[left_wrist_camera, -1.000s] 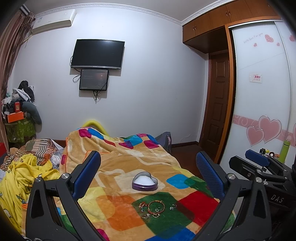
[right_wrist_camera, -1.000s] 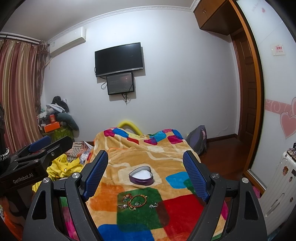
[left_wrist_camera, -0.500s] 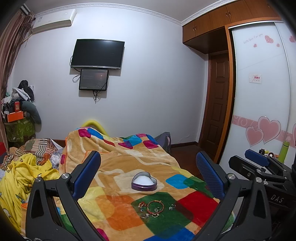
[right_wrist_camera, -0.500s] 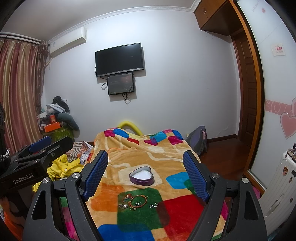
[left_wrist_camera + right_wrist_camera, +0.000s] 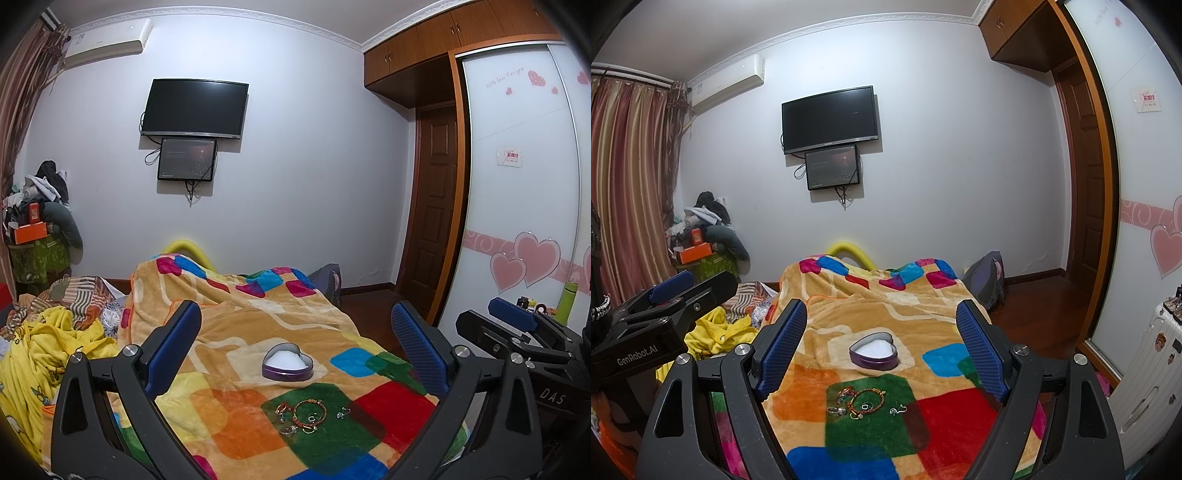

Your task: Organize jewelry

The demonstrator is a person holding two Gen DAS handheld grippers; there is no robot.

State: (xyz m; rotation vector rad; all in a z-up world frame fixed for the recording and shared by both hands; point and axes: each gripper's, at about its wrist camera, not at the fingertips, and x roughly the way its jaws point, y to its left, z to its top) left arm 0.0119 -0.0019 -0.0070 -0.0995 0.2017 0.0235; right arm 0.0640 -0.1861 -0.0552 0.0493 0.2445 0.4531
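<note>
A purple heart-shaped box (image 5: 287,365) with a white lining stands open on the patchwork blanket; it also shows in the right wrist view (image 5: 874,354). In front of it, on a green patch, lie a beaded bracelet (image 5: 309,409), rings and earrings (image 5: 343,412), also shown as the bracelet (image 5: 868,398) and small pieces (image 5: 897,410) in the right wrist view. My left gripper (image 5: 295,347) is open and empty, held above and short of the jewelry. My right gripper (image 5: 881,349) is open and empty too, at about the same distance.
The colourful blanket (image 5: 236,332) covers the bed. Yellow and striped bedding (image 5: 48,343) is heaped at the left. A suitcase (image 5: 1145,365) stands at the right by the wardrobe door (image 5: 517,206). A backpack (image 5: 988,277) sits on the floor beyond the bed.
Both grippers have barely moved; the view drifts very slightly. The jewelry and the box lie as before.
</note>
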